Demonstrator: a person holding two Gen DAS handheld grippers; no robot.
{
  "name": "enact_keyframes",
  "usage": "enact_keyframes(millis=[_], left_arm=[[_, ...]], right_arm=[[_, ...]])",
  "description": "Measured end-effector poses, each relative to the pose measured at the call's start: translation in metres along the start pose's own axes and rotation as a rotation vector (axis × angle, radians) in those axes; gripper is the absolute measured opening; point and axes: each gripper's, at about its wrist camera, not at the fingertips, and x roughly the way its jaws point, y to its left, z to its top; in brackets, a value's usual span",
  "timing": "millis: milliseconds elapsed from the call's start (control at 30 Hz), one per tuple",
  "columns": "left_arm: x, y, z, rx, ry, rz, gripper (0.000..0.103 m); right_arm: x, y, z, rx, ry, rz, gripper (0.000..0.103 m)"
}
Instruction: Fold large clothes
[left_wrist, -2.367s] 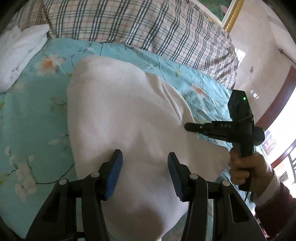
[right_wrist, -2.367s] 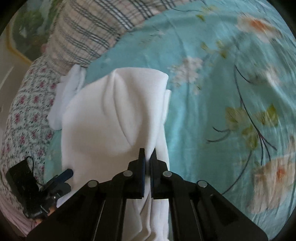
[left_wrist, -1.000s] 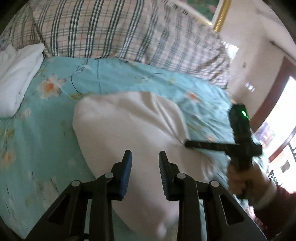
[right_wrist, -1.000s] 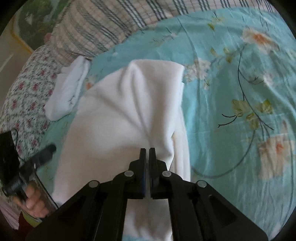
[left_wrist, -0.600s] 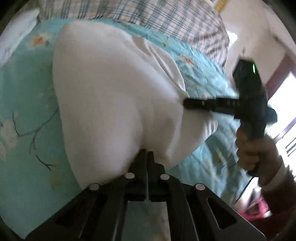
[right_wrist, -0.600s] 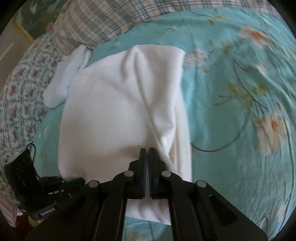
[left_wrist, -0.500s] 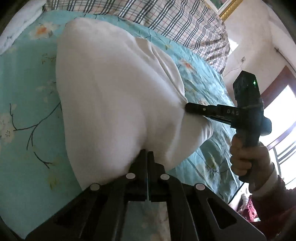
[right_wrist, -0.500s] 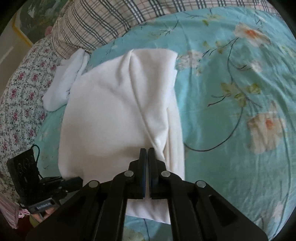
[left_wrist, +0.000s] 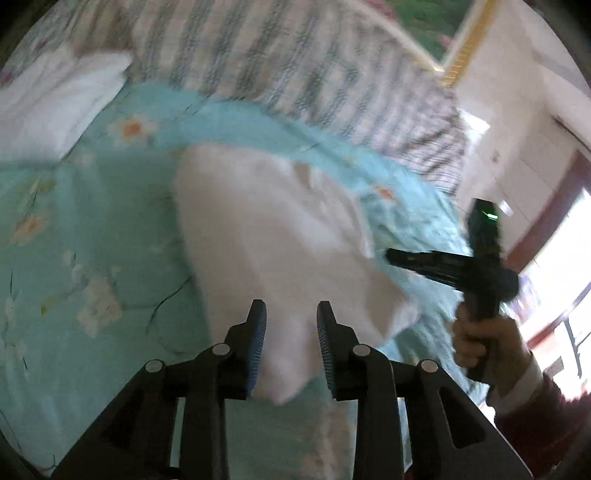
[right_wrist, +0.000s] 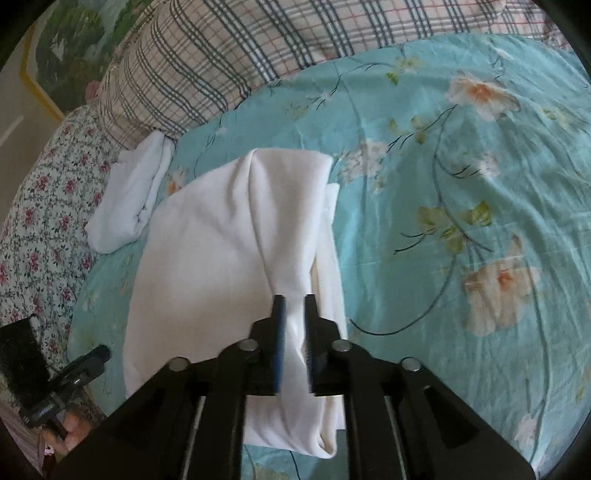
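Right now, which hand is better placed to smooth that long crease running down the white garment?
Probably the right. The right hand-held gripper sits at the crease's near end on the white garment, jaws opening with cloth between them. The left hand-held gripper, also opening, is at the near corner, away from it.

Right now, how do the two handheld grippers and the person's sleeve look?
Each gripper, left gripper and right gripper, has a black linkage frame with silver pivot pins and blue ribbed pads. The right one's black handle carries a green light. The sleeve is dark red with a pale cuff.
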Motion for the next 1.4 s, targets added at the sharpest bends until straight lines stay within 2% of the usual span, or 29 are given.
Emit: enact_keyframes(millis=[33, 67, 200, 233, 267, 300, 333, 467, 533, 600, 700, 800, 933, 1000, 1067, 1133, 1200, 1267, 1400], left_arm=[[0.004, 0.005, -0.002, -0.020, 0.016, -0.004, 0.028], [0.009, 0.011, -0.006, -0.038, 0.021, -0.001, 0.030], [0.013, 0.019, -0.012, -0.049, 0.022, 0.012, 0.040], [0.014, 0.018, -0.014, -0.050, 0.023, 0.013, 0.041], [0.015, 0.016, -0.014, -0.046, 0.026, 0.012, 0.041], [0.017, 0.013, -0.013, -0.037, 0.032, 0.019, 0.041], [0.018, 0.008, -0.012, -0.022, 0.037, 0.031, 0.041], [0.023, -0.009, -0.013, 0.049, 0.056, 0.087, 0.044], [0.031, -0.015, -0.013, 0.060, 0.062, 0.097, 0.046], [0.039, -0.025, -0.014, 0.089, 0.063, 0.131, 0.048], [0.044, -0.037, -0.019, 0.142, 0.058, 0.200, 0.051], [0.046, -0.039, -0.022, 0.169, 0.064, 0.231, 0.052], [0.038, -0.033, -0.020, 0.156, 0.079, 0.221, 0.052], [0.027, -0.030, -0.018, 0.130, 0.068, 0.212, 0.049], [0.013, -0.026, -0.013, 0.074, 0.028, 0.190, 0.044], [0.003, -0.019, -0.008, 0.006, -0.017, 0.186, 0.044], [0.006, -0.012, -0.003, -0.034, -0.004, 0.187, 0.044], [0.019, -0.011, -0.004, -0.026, 0.037, 0.202, 0.047], [0.038, -0.017, -0.012, 0.017, 0.076, 0.246, 0.054]], right_arm=[[0.003, 0.001, -0.001, 0.000, 0.004, 0.004, 0.031], [0.005, 0.003, -0.001, -0.002, 0.004, 0.006, 0.043], [0.021, 0.003, -0.001, -0.017, 0.029, -0.004, 0.044], [0.029, 0.002, 0.000, -0.016, 0.048, -0.008, 0.042], [0.034, 0.002, 0.000, -0.020, 0.062, -0.006, 0.032], [0.038, 0.003, 0.001, -0.026, 0.070, -0.003, 0.010], [0.038, 0.004, 0.002, -0.027, 0.067, 0.002, 0.009], [0.010, 0.014, 0.007, -0.082, -0.047, -0.026, 0.008], [0.020, 0.009, 0.003, -0.097, -0.011, -0.064, 0.008], [0.044, -0.005, -0.007, -0.079, 0.063, -0.084, 0.008], [0.049, -0.010, -0.010, -0.062, 0.056, -0.071, 0.008], [0.042, -0.007, -0.007, -0.061, 0.059, -0.080, 0.011], [0.009, 0.002, -0.006, -0.048, -0.007, -0.085, 0.014], [-0.001, 0.009, -0.005, -0.061, -0.029, -0.054, 0.014], [-0.006, 0.022, -0.009, -0.090, -0.013, 0.011, 0.014], [-0.004, 0.032, -0.017, -0.126, 0.015, 0.044, 0.014], [0.003, 0.033, -0.023, -0.146, 0.036, 0.019, 0.014], [0.017, 0.025, -0.030, -0.145, 0.086, -0.051, 0.014], [0.023, 0.010, -0.038, -0.129, 0.083, -0.045, 0.002]])
